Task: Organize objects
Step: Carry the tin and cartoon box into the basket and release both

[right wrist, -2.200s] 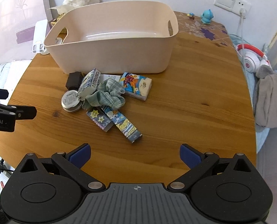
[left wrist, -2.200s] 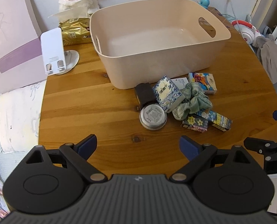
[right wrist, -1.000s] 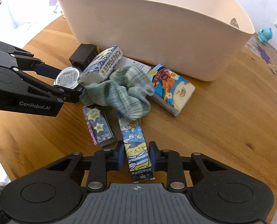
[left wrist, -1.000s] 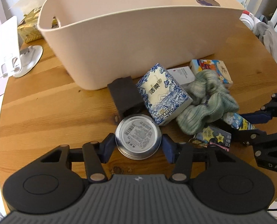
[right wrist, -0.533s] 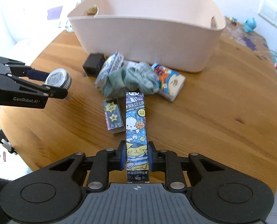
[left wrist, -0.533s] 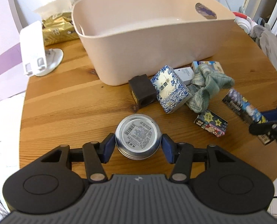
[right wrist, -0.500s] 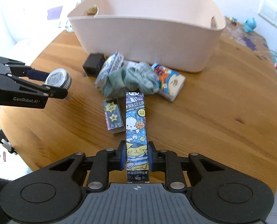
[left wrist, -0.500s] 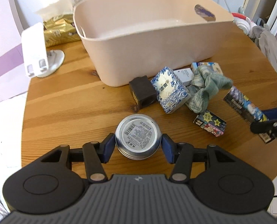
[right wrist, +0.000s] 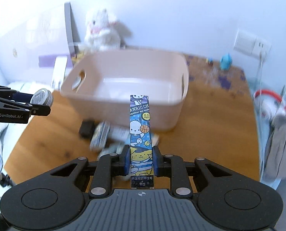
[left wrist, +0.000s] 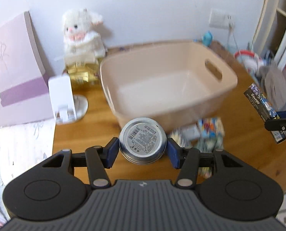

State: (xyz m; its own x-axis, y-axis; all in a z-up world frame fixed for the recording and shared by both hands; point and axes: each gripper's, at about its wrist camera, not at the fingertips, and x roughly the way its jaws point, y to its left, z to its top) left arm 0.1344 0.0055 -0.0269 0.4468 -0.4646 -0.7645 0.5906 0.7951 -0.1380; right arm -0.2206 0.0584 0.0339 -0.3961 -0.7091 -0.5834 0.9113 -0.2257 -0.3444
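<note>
My left gripper (left wrist: 142, 150) is shut on a round silver tin (left wrist: 142, 140) and holds it in the air in front of the beige plastic bin (left wrist: 168, 80). My right gripper (right wrist: 140, 159) is shut on a long blue cartoon pen box (right wrist: 140, 134), held up before the same bin (right wrist: 123, 80). The tin also shows in the right wrist view (right wrist: 42, 97), the pen box in the left wrist view (left wrist: 264, 107). Blurred on the wooden table below lie a blue-white tissue pack (right wrist: 100, 134), a black block (right wrist: 87, 128) and other small items (left wrist: 208, 132).
A white plush toy (left wrist: 81, 32) on a gold box (left wrist: 81, 73), a white phone stand (left wrist: 64, 98) and a pink board (left wrist: 14, 73) stand left of the bin. Red-white headphones (right wrist: 270, 104) and grey cloth (right wrist: 281, 146) lie at the table's right edge.
Both grippers have lifted higher with their objects and tilted up toward the bin. The tin and the pen box are off the table; the view is motion-blurred.
</note>
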